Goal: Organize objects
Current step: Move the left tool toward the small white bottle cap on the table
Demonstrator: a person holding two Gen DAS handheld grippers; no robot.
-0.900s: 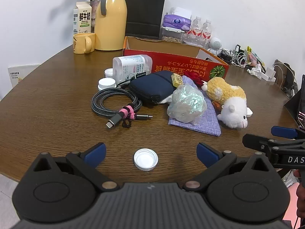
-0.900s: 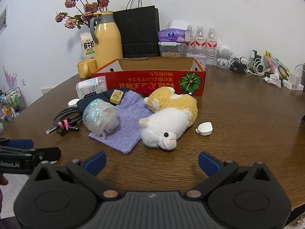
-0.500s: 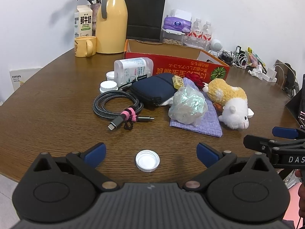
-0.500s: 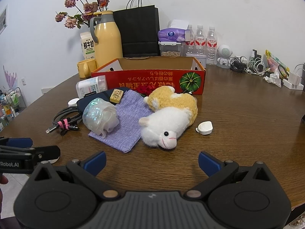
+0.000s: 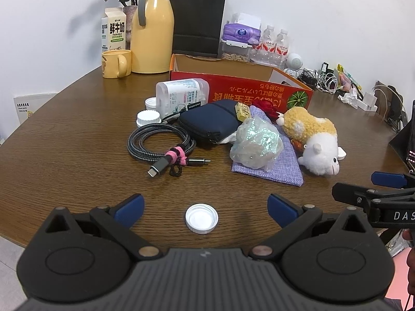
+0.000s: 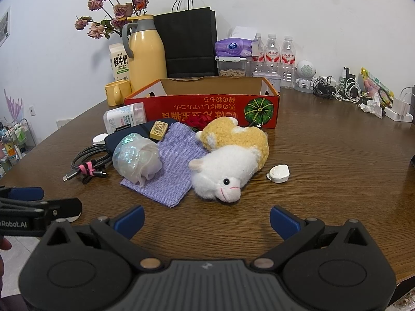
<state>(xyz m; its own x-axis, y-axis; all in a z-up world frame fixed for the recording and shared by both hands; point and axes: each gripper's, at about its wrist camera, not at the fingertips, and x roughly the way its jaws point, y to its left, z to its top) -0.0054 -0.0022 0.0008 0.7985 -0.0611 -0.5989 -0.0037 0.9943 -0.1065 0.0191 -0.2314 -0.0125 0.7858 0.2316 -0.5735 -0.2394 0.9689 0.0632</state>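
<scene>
Both sets of jaws spread wide, nothing held. White cap (image 5: pixel 201 218) on near table edge, centred under left gripper (image 5: pixel 205 207). Drop straight, pinch rim, carry to far red box (image 5: pixel 259 96).

White wall (image 6: pixel 311 5), brown wooden table (image 6: pixel 337 155) — evenly lit

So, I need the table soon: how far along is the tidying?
Nothing looks done: the red box looks empty. Nothing in hand: both grippers, left and right, are open. Left: cable, pouch, plush sheep, white cap.
</scene>
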